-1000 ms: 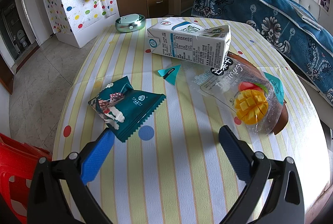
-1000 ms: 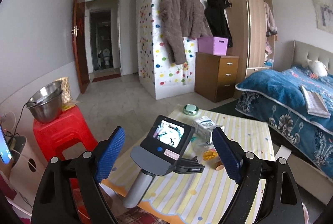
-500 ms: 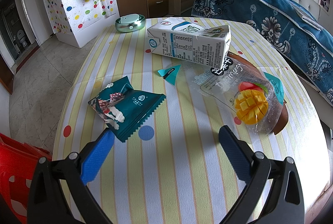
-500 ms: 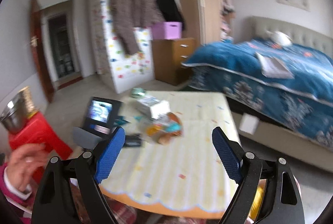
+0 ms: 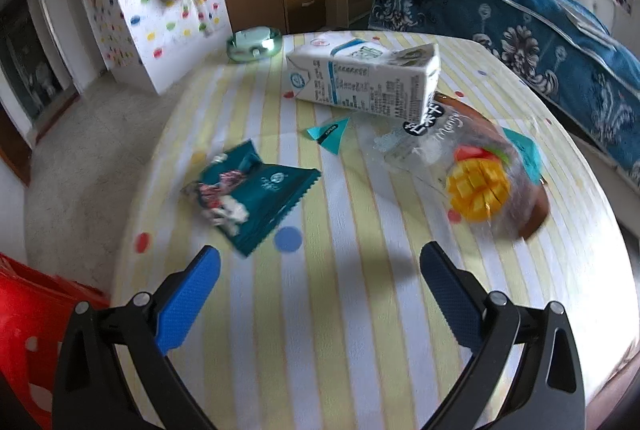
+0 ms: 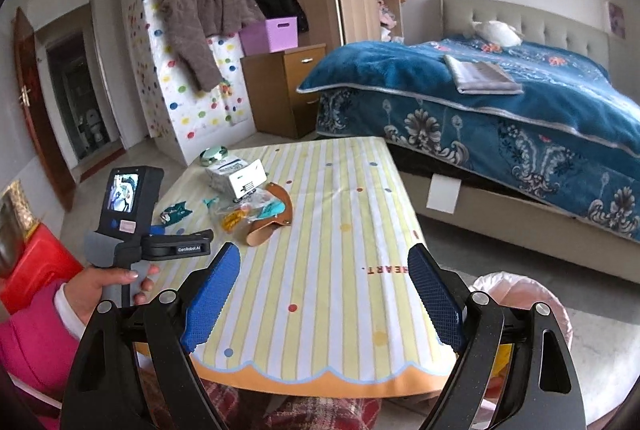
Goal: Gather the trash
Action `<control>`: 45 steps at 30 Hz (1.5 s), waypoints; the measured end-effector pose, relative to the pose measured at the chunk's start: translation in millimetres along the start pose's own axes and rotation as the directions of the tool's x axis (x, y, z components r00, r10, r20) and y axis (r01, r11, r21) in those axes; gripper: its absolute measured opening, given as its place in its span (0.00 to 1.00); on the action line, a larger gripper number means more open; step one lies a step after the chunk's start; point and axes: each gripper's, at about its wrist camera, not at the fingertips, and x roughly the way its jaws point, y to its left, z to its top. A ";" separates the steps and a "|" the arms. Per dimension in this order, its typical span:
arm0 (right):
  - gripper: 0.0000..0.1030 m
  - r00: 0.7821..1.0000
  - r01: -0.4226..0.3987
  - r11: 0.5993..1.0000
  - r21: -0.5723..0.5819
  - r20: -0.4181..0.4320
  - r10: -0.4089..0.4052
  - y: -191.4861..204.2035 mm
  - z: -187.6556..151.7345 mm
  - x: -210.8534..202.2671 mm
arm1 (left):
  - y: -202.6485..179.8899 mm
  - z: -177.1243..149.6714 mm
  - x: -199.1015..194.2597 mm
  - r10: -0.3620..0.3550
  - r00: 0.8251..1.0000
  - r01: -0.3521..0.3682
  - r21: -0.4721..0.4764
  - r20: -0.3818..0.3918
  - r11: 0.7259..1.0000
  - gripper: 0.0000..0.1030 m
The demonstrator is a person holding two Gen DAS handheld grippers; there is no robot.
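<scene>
Left wrist view motion-blurred: teal snack packet [image 5: 256, 196] print unreadable. Pink bin [image 6: 516, 294] mostly hidden behind right tool [image 6: 322, 296].

Glossy teal foil wrapper [image 5: 256, 190]; clear crinkled plastic mango bag [image 5: 460, 166]; printed paperboard milk carton [image 5: 364, 80]; smooth striped tablecloth [image 5: 340, 310]; textured blue gripper pads [image 5: 188, 300].

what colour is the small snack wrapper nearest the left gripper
Dark teal, with a white and reddish picture at one end and zigzag-cut edges. The snack wrapper shows best in the left wrist view.

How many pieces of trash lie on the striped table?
4: a milk carton at the far side, a small teal scrap before it, a teal wrapper at left, a mango bag at right. More may be hidden underneath.
</scene>
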 end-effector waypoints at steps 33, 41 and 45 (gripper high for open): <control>0.73 0.991 -0.080 0.996 -0.033 -0.115 0.075 25.2 28.8 110.4 | 68.7 27.6 27.7 -0.090 0.996 0.087 -0.073 -0.028 0.993 0.55; 0.71 0.992 -0.073 0.996 -0.046 -0.106 0.068 27.5 25.8 100.8 | 59.2 22.9 5.8 -0.178 0.983 0.180 -0.041 0.042 0.983 0.10; 0.71 0.993 -0.076 0.995 -0.058 -0.099 0.070 31.7 28.2 98.0 | 63.0 16.5 -22.1 -0.178 0.979 0.181 -0.022 0.101 0.983 0.05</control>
